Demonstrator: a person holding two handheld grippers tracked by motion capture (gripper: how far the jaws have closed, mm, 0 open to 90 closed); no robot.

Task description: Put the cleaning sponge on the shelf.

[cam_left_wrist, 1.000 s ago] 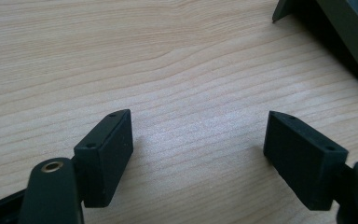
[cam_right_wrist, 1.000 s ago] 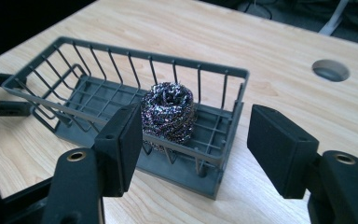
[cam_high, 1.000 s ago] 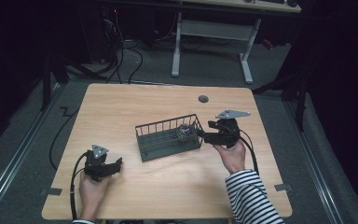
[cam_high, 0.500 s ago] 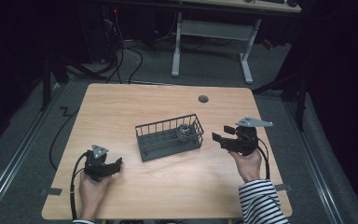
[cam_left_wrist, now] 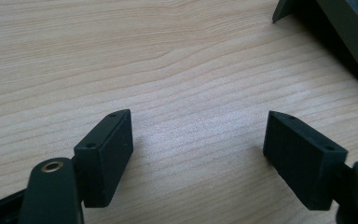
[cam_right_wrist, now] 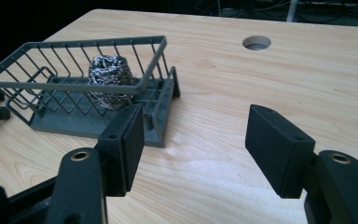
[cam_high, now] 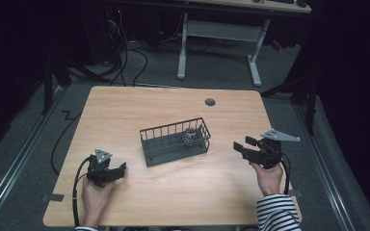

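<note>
A dark wire basket [cam_high: 160,150] stands in the middle of the wooden table, with a steel-wool scourer [cam_high: 189,136] in its right end. My right gripper [cam_high: 241,146] hovers to the right of the basket, apart from it and pointing at it. In the right gripper view its jaws [cam_right_wrist: 196,135] stand open over bare wood, with the basket [cam_right_wrist: 74,46] and scourer [cam_right_wrist: 109,79] ahead at the left. My left gripper [cam_high: 121,169] rests near the front left of the table, open [cam_left_wrist: 198,144] with nothing between the jaws. A corner of the basket [cam_left_wrist: 340,28] shows at the upper right.
A round cable hole [cam_high: 210,102] is in the table's far right part, also seen as the hole [cam_right_wrist: 256,43] ahead of the right gripper. A white desk frame [cam_high: 217,38] and cables on the floor lie beyond the table. The table's right edge is close to the right hand.
The right gripper has drawn away from the basket's right end toward the table's right edge. The scourer stays in the basket. The left gripper has not moved.
</note>
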